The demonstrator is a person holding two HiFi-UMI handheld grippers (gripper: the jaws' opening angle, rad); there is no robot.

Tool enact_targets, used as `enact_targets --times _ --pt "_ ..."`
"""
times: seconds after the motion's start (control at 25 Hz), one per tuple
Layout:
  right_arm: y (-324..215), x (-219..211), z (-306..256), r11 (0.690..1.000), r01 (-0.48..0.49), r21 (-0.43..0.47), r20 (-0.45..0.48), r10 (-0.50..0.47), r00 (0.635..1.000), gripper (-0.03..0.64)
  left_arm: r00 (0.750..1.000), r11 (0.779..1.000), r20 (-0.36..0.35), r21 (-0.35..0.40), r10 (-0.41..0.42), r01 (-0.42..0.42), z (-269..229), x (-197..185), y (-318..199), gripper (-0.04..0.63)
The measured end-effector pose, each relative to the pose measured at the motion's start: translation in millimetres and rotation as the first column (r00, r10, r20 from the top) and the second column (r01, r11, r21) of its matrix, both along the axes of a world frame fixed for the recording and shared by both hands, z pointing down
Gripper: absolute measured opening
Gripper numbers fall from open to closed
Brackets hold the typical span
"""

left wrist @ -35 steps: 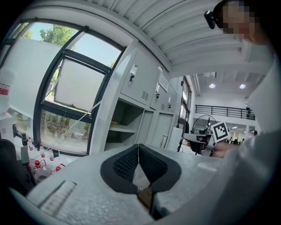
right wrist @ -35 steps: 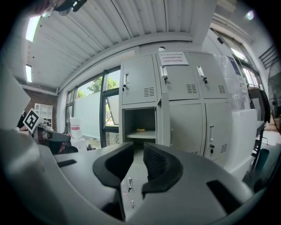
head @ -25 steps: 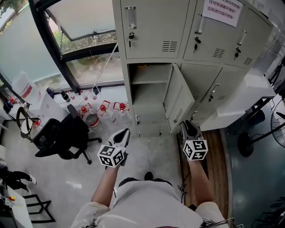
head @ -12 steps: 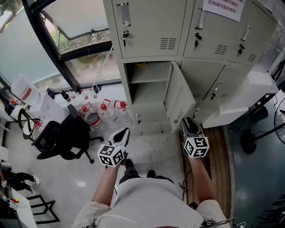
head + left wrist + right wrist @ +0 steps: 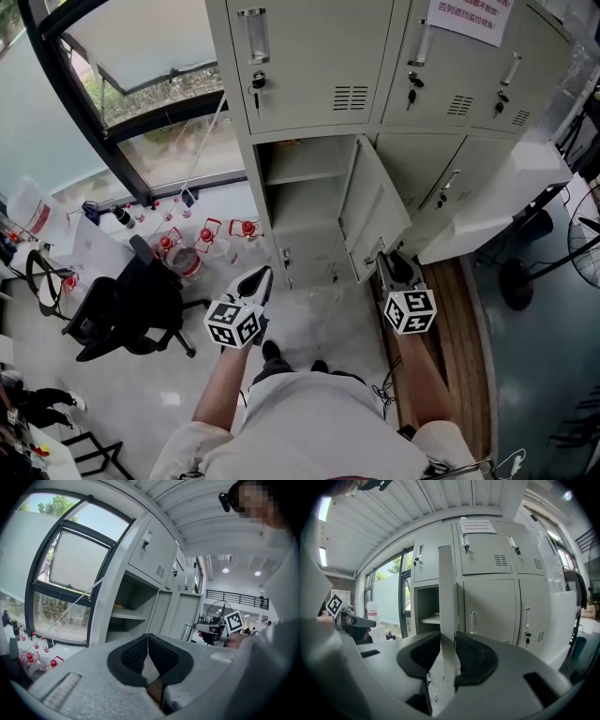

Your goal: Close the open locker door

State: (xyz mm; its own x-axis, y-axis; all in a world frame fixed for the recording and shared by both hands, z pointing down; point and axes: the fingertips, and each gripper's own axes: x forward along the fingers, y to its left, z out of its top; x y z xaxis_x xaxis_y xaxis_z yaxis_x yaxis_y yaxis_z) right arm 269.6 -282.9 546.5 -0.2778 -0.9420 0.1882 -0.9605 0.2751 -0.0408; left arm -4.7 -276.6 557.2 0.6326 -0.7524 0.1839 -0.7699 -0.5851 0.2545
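From the head view we saw a bank of pale grey metal lockers (image 5: 319, 56) with one lower compartment (image 5: 302, 211) standing open. Its pale grey metal door (image 5: 372, 202) was swung out to the right. The right gripper (image 5: 391, 262) was held low in front of the lockers, its tips right by the door's free lower corner. A single flat shelf (image 5: 302, 175) crossed the compartment near its top. The left gripper (image 5: 263, 276) hung over the floor in front of the compartment, apart from the lockers.

In the left gripper view the left gripper (image 5: 148, 637) had its jaws pressed together with nothing between them. Beyond them the compartment (image 5: 129, 590) showed a small yellowish thing (image 5: 118, 605) lying on the shelf (image 5: 125, 615), too small for us to identify.

In the right gripper view the right gripper (image 5: 447, 637) had its jaws apart, having just been opening. The door (image 5: 447, 592) showed edge-on, rising upright through the gap between them. We could not tell whether either pad touched it. Just left of the door, the shelf (image 5: 430, 619) showed inside the compartment.
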Motion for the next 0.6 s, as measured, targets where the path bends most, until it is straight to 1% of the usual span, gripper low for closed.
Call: enact_targets --times 0.16,0.32,0.6 --pt "-2 -11 -1 1.0 -0.007 0.001 -0.009 0.007 1.0 0.103 1.0 1.0 -0.007 -0.003 0.019 -0.019 1 -5 -11 0.015" --pt "-1 -33 -1 1.0 0.003 0.025 -0.024 -0.003 1.0 0.104 1.0 1.0 -0.012 -0.003 0.025 -0.025 1 -13 -20 0.015" --pt "-6 -80 -2 0.997 0.059 0.049 -0.048 -0.057 0.997 0.12 1.0 1.0 -0.016 -0.007 0.012 -0.012 2 -33 -31 0.015"
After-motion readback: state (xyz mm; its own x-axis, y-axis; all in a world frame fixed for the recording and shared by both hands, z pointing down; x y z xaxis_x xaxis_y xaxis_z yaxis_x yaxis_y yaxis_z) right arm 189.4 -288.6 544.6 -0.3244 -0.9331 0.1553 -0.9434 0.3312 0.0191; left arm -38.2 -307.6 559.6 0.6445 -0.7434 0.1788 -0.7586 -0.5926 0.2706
